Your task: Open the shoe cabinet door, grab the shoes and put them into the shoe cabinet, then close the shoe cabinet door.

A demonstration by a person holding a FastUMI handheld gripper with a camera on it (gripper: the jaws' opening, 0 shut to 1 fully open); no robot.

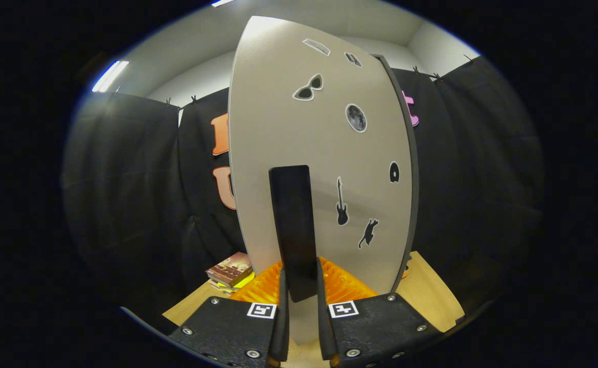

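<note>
The shoe cabinet door point(299, 117) is a tall pale grey panel with several small stickers, standing close in front of me. A black upright handle point(291, 214) is fixed to its face. My gripper point(300, 276) is shut on the lower end of that handle, one finger pressing on each side. A dark narrow edge point(407, 174) runs down the right side of the panel; I cannot tell whether the door stands ajar.
A small stack of books point(231, 273) lies on the light wooden surface point(432, 296) left of the cabinet's foot. Black cloth walls close in behind and on both sides.
</note>
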